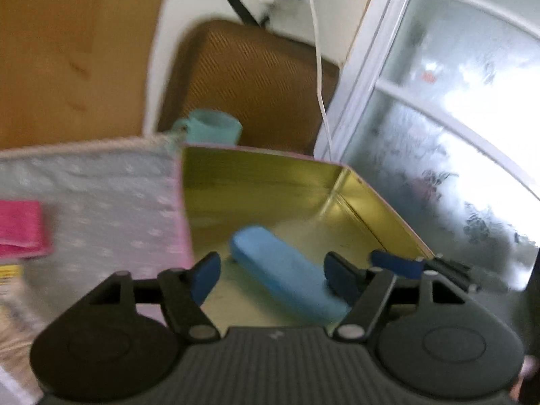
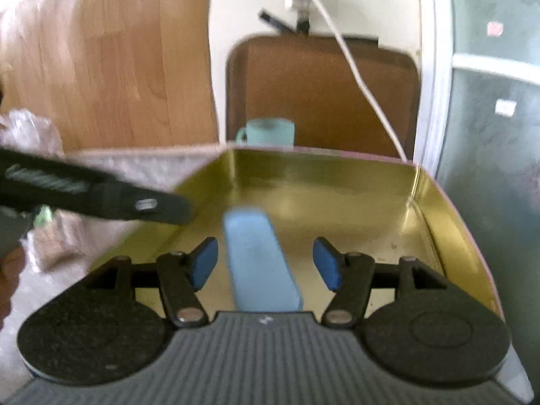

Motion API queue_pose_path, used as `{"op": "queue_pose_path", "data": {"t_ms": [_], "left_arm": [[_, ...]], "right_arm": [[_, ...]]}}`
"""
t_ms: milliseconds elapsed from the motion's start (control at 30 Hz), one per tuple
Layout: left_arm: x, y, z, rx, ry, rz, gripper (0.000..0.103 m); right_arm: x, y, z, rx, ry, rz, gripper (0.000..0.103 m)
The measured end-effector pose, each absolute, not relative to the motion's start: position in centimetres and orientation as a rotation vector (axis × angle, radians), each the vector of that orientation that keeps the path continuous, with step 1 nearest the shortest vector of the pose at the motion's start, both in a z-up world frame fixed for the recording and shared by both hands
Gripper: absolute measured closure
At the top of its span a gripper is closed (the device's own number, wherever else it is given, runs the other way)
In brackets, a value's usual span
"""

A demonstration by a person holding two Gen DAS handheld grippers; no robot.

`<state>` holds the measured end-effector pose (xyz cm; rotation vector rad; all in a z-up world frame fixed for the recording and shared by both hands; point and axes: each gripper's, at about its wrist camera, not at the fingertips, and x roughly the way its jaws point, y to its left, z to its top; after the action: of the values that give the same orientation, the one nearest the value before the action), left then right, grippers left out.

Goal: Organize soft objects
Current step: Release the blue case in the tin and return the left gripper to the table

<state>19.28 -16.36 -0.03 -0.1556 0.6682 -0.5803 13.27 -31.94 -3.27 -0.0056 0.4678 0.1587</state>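
Right wrist shows my right gripper [image 2: 265, 263] open astride the blue pad [image 2: 261, 263] in the tin [image 2: 337, 175]; left gripper [image 1: 271, 276] open too. Next, I'd fetch the pink cloth [image 1: 20, 229].

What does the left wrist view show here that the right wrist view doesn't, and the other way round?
Only the left wrist view shows the pink cloth on the dotted grey fabric. Only the right wrist view shows crumpled clear plastic. Both show the blue block lying in the gold tin, untouched between open jaws, and the teal mug behind.
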Motion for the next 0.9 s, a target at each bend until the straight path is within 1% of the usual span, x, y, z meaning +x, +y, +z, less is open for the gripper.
{"op": "queue_pose_path", "data": {"t_ms": [67, 167, 233, 333, 367, 433, 467, 567, 667, 733, 767, 800, 900], "left_arm": [[17.4, -13.2, 0.4, -0.145, 0.63, -0.553, 0.026], [14.2, -7.3, 0.3, -0.1, 0.607, -0.457, 0.025], [12.5, -3.2, -0.6, -0.066, 0.62, -0.348, 0.026], [10.7, 3.0, -2.4, -0.043, 0.635, -0.181, 0.026], [10.5, 4.7, -3.2, -0.052, 0.642, -0.137, 0.026], [9.9, 8.4, -4.5, -0.081, 0.652, -0.051, 0.026], [9.6, 9.6, -5.1, -0.092, 0.651, -0.024, 0.026], [9.2, 12.2, -6.5, -0.131, 0.646, 0.012, 0.026], [8.9, 12.8, -6.8, -0.174, 0.629, 0.0, 0.026], [9.1, 12.4, -7.0, -0.168, 0.626, -0.001, 0.028], [9.1, 12.1, -7.1, -0.154, 0.626, 0.001, 0.028], [9.0, 11.9, -7.1, -0.141, 0.619, -0.006, 0.028], [8.1, 11.8, -7.3, -0.136, 0.609, -0.037, 0.028]], "right_arm": [[11.4, -30.7, -2.2, 0.003, 0.421, 0.174, 0.039], [10.5, -28.5, -0.9, 0.039, 0.386, 0.259, 0.04], [10.1, -25.8, -0.4, 0.056, 0.402, 0.356, 0.04], [10.8, -20.1, -1.1, 0.048, 0.476, 0.51, 0.038], [11.3, -18.0, -1.7, 0.029, 0.514, 0.552, 0.035], [12.6, -14.2, -3.4, -0.011, 0.573, 0.568, 0.023], [13.4, -12.9, -4.3, -0.026, 0.601, 0.583, 0.013], [16.1, -9.3, -7.1, -0.119, 0.627, 0.499, 0.011], [19.1, -8.4, -8.5, -0.14, 0.661, 0.418, 0.011], [19.9, -8.6, -9.0, -0.129, 0.677, 0.41, 0.014], [20.0, -8.8, -9.2, -0.12, 0.687, 0.437, 0.03], [19.4, -8.8, -9.4, -0.114, 0.688, 0.447, 0.032], [15.7, -9.3, -8.9, -0.134, 0.694, 0.512, 0.033]]}}
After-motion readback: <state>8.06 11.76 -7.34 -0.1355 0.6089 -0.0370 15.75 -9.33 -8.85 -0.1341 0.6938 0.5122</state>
